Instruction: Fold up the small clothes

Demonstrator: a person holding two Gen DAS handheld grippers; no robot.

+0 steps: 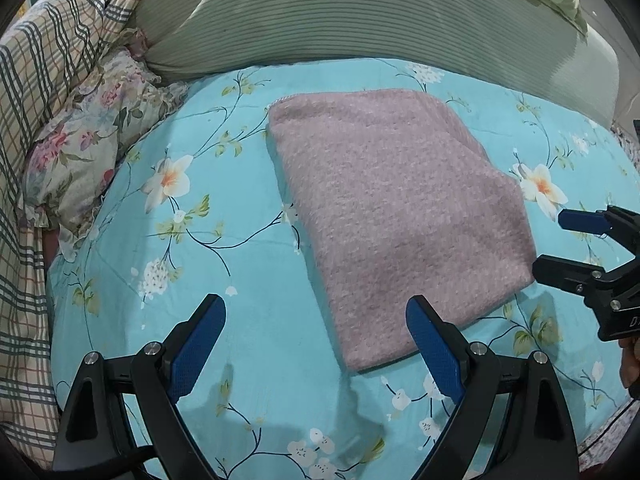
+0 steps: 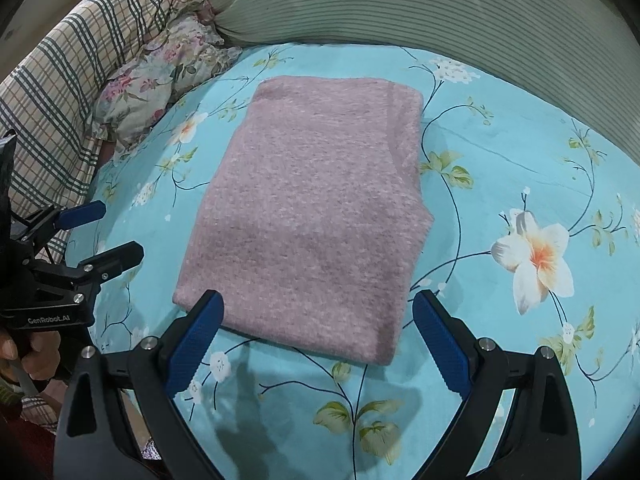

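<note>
A pink fuzzy garment [image 1: 400, 208] lies folded into a flat rectangle on the blue floral bedsheet [image 1: 224, 216]. It also shows in the right wrist view [image 2: 312, 216]. My left gripper [image 1: 316, 320] is open and empty, just short of the garment's near left corner. It appears at the left edge of the right wrist view [image 2: 116, 232]. My right gripper [image 2: 318, 316] is open and empty, its fingers straddling the garment's near edge. It appears at the right edge of the left wrist view [image 1: 548, 244].
A green ribbed pillow [image 1: 360, 16] lies behind the garment. A plaid quilt [image 1: 44, 92] and a floral pillow [image 1: 96, 136] are bunched at the left. The bedsheet [image 2: 520, 160] spreads to the right of the garment.
</note>
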